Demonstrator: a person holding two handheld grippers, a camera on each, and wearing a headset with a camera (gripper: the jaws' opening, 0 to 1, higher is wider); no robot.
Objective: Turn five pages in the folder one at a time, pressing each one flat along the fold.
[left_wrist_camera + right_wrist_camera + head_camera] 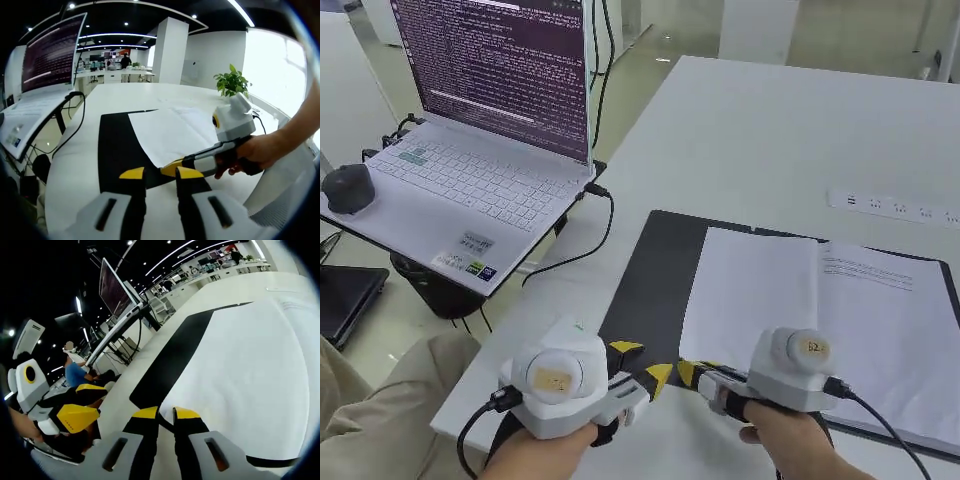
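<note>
The black folder (650, 270) is laid open on the white table (770, 130), in the right half of the head view. Its fold (818, 290) runs from the bottom of the frame toward the top, away from the person. A blank sheet (750, 290) is spread to the left of the fold and a printed sheet (890, 320) to the right of it.

The right gripper (688, 372) is held at the bottom centre and pointed to the left of the frame. Its yellow tips are set at the lower left corner of the blank sheet. In the right gripper view the jaws are seen almost closed, with a thin slit between them; whether the paper is caught in that slit cannot be told.

The left gripper (642, 363) is held just beside it, on the left, at the near edge of the black cover. Its jaws are parted and nothing is between them (its tips nearly meet those of the other one).

The right gripper is judged the nearer to the sheet. From that corner the fold lies to the right, so the sheet would be carried that way across it.
</note>
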